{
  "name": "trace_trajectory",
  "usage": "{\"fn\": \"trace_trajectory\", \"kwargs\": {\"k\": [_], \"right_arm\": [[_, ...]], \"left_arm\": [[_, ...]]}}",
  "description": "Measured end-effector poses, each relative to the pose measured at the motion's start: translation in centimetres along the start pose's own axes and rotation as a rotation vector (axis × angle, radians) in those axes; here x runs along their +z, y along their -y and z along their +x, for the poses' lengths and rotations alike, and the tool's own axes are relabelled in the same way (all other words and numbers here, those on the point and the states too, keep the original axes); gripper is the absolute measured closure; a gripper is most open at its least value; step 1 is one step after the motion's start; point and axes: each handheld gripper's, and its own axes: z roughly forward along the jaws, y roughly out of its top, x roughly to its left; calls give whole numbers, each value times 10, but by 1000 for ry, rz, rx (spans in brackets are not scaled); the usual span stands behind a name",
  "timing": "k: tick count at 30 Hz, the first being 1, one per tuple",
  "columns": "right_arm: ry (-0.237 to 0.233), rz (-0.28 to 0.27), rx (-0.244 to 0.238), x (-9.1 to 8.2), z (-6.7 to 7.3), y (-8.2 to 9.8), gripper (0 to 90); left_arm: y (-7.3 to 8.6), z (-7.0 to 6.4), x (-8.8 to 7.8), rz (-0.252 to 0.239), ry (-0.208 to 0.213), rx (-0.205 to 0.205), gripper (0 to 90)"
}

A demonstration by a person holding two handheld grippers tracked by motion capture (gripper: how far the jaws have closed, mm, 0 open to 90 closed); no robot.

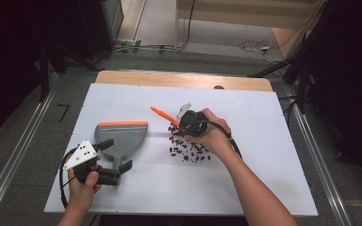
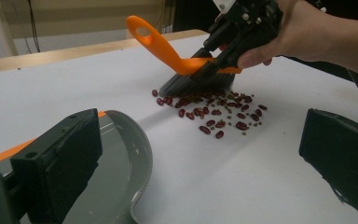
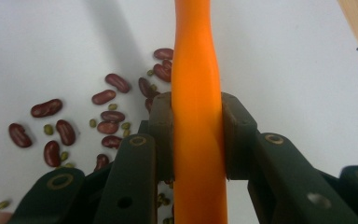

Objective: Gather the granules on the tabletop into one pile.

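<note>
I am clamping the right tongs (image 3: 196,135) on the orange brush (image 2: 186,63) over the beans (image 2: 214,114); left tongs (image 2: 200,163) are gaping beside the dustpan (image 1: 121,139).

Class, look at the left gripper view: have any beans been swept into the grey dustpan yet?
No. The beans all lie on the white table, apart from the dustpan.
</note>
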Motion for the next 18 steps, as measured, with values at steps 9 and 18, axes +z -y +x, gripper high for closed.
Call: {"fn": "trace_trajectory", "kwargs": {"k": [9,18], "right_arm": [[38,-53,4,-10,-21,-3,690],[92,-47,-34,14,-32,-28,690]], "left_arm": [[-1,1,-1,-3,-4,0,0],[0,1,-2,-1,-6,-1,0]]}}
